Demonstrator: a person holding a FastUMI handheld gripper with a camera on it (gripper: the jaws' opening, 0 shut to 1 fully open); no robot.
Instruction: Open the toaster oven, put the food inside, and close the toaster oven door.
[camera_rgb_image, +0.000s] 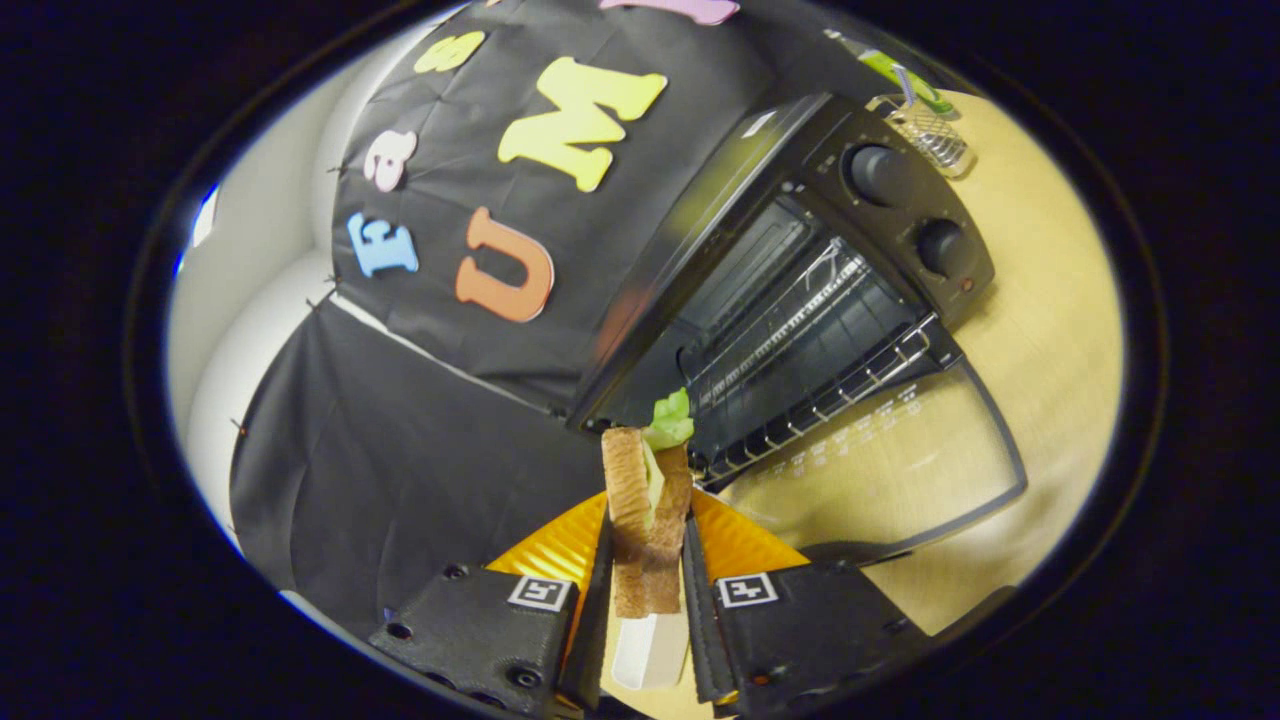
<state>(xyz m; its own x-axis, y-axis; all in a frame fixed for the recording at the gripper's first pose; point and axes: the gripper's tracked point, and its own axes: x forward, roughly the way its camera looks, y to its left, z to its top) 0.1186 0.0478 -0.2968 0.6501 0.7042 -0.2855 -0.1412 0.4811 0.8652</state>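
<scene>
My gripper (648, 560) is shut on a toy sandwich (645, 500), two brown bread slices with green lettuce sticking out at its far end. The sandwich stands on edge between both fingers (600, 580), lifted above an orange plate (545, 545). Beyond the fingers, to the right, stands the black toaster oven (800, 270), seen tilted. Its glass door (900, 450) is folded down flat over the wooden table, and the wire rack (800, 340) shows inside. Two black knobs (880, 175) sit on its right panel.
The wooden table (1050, 330) carries the oven. A small wire basket (930, 125) with a green item stands behind the oven's knob side. Black cloth walls the booth to the left and behind.
</scene>
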